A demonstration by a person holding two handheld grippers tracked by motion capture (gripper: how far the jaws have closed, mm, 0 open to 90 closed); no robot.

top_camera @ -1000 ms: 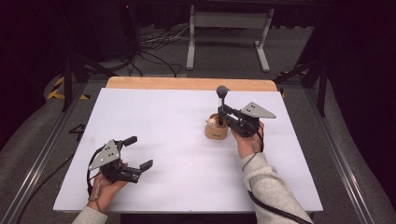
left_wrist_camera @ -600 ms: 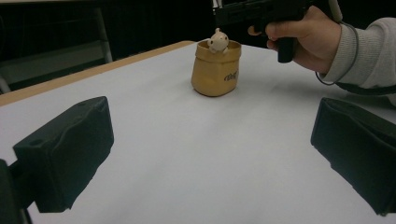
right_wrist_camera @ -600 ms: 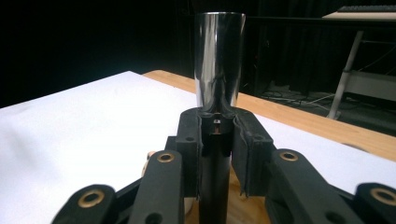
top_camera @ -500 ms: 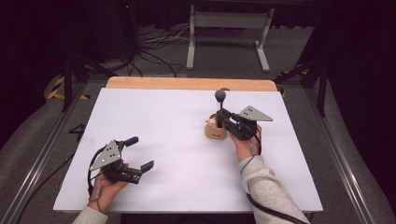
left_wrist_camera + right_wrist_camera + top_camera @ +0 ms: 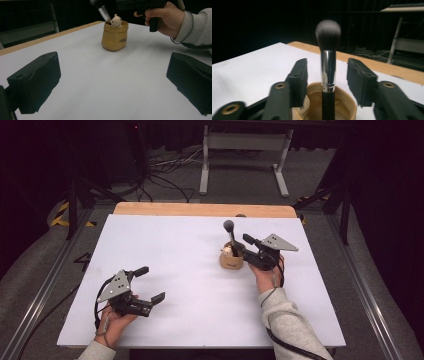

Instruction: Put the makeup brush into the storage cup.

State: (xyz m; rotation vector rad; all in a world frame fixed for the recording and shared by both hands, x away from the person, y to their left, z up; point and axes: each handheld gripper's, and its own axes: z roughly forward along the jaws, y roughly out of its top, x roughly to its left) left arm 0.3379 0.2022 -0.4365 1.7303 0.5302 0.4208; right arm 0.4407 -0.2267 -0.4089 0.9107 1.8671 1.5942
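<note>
A makeup brush (image 5: pixel 328 65) with a silver ferrule and grey bristles stands upright in a small tan cup (image 5: pixel 231 260) right of the table's middle. My right gripper (image 5: pixel 239 247) is level at the cup's right side. Its jaws have just been opening, and its pads (image 5: pixel 298 80) stand apart from the brush handle between them. A small cream figure (image 5: pixel 116 20) peeks over the rim of the cup (image 5: pixel 114 37). My left gripper (image 5: pixel 151 283) rests open near the front left, nothing between its jaws.
The white table top (image 5: pixel 180 245) has a wooden strip (image 5: pixel 200 210) along its far edge. Behind it stand a metal stand (image 5: pixel 245 155) and floor cables (image 5: pixel 160 170). Metal rails run along both sides of the table.
The right gripper's jaws have come apart from the brush handle, and the brush now stands on its own in the cup. The left gripper has stayed put.
</note>
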